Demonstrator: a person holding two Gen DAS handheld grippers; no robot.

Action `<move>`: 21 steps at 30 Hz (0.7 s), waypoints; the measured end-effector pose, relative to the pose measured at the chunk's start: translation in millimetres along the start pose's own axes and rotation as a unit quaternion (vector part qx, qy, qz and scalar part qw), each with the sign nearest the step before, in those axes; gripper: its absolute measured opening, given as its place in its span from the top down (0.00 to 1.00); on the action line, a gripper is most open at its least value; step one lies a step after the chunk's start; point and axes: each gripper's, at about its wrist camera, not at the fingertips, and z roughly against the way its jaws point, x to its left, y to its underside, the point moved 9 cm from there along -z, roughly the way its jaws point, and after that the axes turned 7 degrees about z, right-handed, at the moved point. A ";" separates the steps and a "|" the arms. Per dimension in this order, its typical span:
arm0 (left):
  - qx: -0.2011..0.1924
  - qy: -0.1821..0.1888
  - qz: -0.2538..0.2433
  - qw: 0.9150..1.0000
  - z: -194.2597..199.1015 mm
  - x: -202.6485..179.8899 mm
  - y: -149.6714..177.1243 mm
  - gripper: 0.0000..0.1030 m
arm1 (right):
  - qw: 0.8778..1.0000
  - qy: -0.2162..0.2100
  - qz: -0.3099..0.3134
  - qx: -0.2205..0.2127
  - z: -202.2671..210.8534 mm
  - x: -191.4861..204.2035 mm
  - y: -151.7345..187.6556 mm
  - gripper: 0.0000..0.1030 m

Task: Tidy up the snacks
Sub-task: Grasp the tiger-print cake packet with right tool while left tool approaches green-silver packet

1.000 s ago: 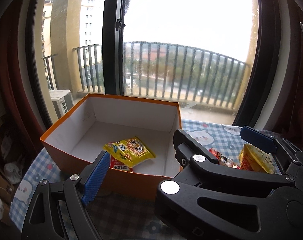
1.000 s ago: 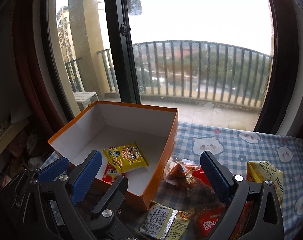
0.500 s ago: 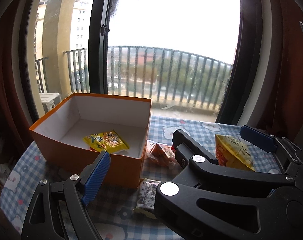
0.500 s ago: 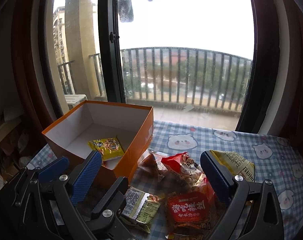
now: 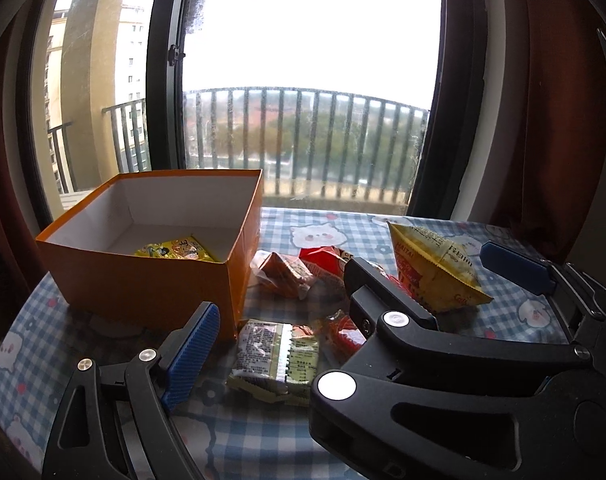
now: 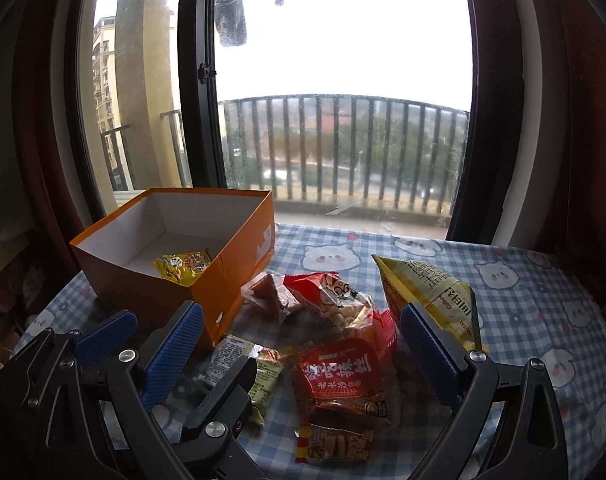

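Your left gripper (image 5: pixel 359 308) hangs with its blue-padded fingers (image 5: pixel 191 354) spread wide and nothing between the pads; below the gap lies the flat pale-green foil snack packet (image 5: pixel 275 356) on the blue-and-white checked table (image 5: pixel 239 436), clear of both pads. Your right gripper (image 6: pixel 303 354) is likewise open and empty, and the square red snack packet with white lettering (image 6: pixel 339 376) sits on the table in the gap between its fingers (image 6: pixel 427 348), touching neither. Just behind that lie the clear bag of pale round nuts (image 6: pixel 343 304) and the puffed yellow triangular chip bag (image 6: pixel 431 292), the latter just behind the right pad. A small orange-and-red wrapper (image 6: pixel 333 442) lies nearest the camera. The open orange cardboard box with white inside (image 5: pixel 151 280) stands to the left of the pile, with a yellow snack packet (image 5: pixel 175 250) on its floor. Compared with a second ago, both views have swung rightward off the box: it then filled the middle of the left view and now sits at the left, while the loose packets have come under your fingers. Both grippers tilt moderately downward toward the table, side by side.
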 end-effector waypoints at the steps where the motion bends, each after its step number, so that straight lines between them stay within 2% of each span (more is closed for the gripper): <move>1: 0.002 0.000 -0.002 1.000 -1.2 -1.8 3.9 0.12 | 1.000 0.002 0.000 0.001 0.0 -2.1 4.1 0.03; 5: 0.010 0.002 -0.006 1.000 -8.3 -6.0 16.7 0.11 | 1.000 0.011 -0.002 0.003 -3.4 -8.9 18.6 0.03; 10: 0.027 0.003 -0.008 1.000 -20.2 -7.9 34.3 0.11 | 1.000 0.000 -0.011 0.016 -11.6 -13.1 43.0 0.03; 14: 0.052 -0.003 0.002 0.999 -33.0 -3.1 53.2 0.11 | 0.999 0.002 -0.019 0.025 -18.7 -18.2 60.4 0.03; 18: 0.072 -0.009 0.013 0.997 -40.9 2.7 69.3 0.11 | 0.998 0.009 -0.032 0.045 -26.9 -24.6 77.8 0.03; 21: 0.080 -0.004 0.000 0.997 -40.6 -1.4 80.5 0.11 | 0.997 0.001 -0.043 0.065 -33.3 -23.6 91.8 0.03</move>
